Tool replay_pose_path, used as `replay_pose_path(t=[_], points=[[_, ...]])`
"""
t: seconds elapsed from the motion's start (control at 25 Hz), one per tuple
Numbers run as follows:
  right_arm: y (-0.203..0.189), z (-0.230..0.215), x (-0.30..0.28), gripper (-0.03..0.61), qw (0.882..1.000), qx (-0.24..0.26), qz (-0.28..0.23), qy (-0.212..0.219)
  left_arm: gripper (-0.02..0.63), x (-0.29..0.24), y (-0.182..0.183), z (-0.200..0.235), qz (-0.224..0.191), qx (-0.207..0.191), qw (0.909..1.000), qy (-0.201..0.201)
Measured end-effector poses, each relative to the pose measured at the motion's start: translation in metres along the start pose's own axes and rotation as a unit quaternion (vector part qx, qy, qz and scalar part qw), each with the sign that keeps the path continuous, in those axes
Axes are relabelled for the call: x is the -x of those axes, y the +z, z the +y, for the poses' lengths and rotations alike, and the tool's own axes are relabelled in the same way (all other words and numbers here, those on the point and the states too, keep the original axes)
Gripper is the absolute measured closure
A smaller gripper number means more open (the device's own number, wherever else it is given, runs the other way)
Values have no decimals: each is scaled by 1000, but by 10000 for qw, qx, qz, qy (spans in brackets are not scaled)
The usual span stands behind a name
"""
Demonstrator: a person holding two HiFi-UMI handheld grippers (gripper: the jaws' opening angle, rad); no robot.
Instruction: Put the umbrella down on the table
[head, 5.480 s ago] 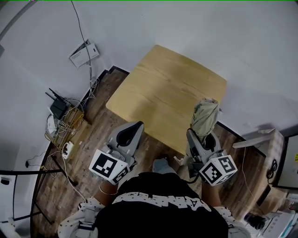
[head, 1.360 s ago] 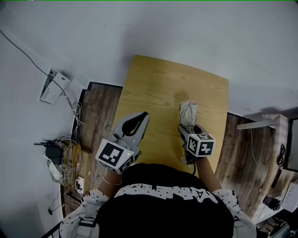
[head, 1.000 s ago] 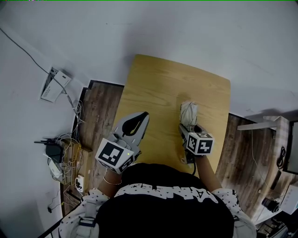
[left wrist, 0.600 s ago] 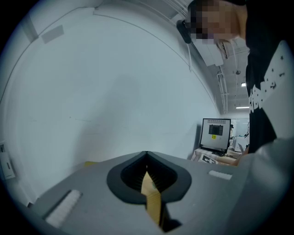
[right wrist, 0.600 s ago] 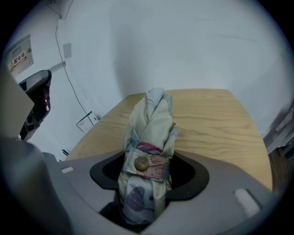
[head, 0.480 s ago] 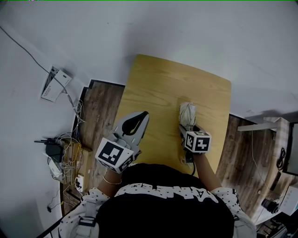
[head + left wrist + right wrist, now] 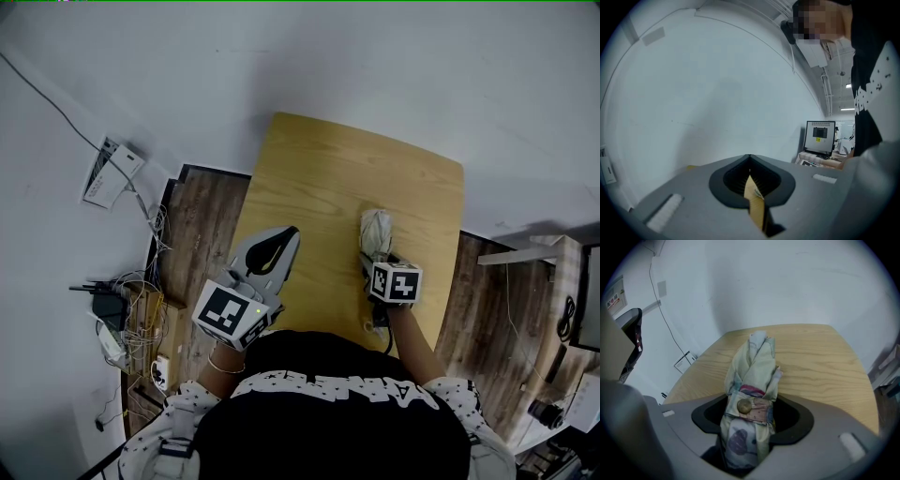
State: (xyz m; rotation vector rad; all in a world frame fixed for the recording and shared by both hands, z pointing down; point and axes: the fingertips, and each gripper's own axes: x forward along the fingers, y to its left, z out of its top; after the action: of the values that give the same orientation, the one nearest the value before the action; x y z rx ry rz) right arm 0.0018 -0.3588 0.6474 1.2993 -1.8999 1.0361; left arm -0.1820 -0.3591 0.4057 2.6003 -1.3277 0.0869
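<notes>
Right gripper point(image 7: 380, 261) clamps the folded umbrella point(image 7: 377, 228) near the table point(image 7: 319, 178)'s right edge, where a careless release could roll it off; left gripper point(image 7: 273, 246) idle, jaws together.

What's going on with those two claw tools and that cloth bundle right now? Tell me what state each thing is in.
umbrella: folded, strap snapped shut, gripped near its lower end over the table; whether it touches the top cannot be told.
right gripper: shut on the umbrella.
left gripper: jaws together, nothing between them.
monitor: switched on, screen lit.
</notes>
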Motion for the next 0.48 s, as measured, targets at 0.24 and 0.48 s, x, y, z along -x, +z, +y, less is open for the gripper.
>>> replay_pose_path(t=[0.24, 0.48], points=[[0, 1, -1, 287, 10000, 60, 15, -49, 629, 1, 3, -3, -44, -40, 10000, -31], [4, 4, 5, 276, 9997, 174, -98, -149, 629, 4, 5, -4, -92, -40, 9999, -13]])
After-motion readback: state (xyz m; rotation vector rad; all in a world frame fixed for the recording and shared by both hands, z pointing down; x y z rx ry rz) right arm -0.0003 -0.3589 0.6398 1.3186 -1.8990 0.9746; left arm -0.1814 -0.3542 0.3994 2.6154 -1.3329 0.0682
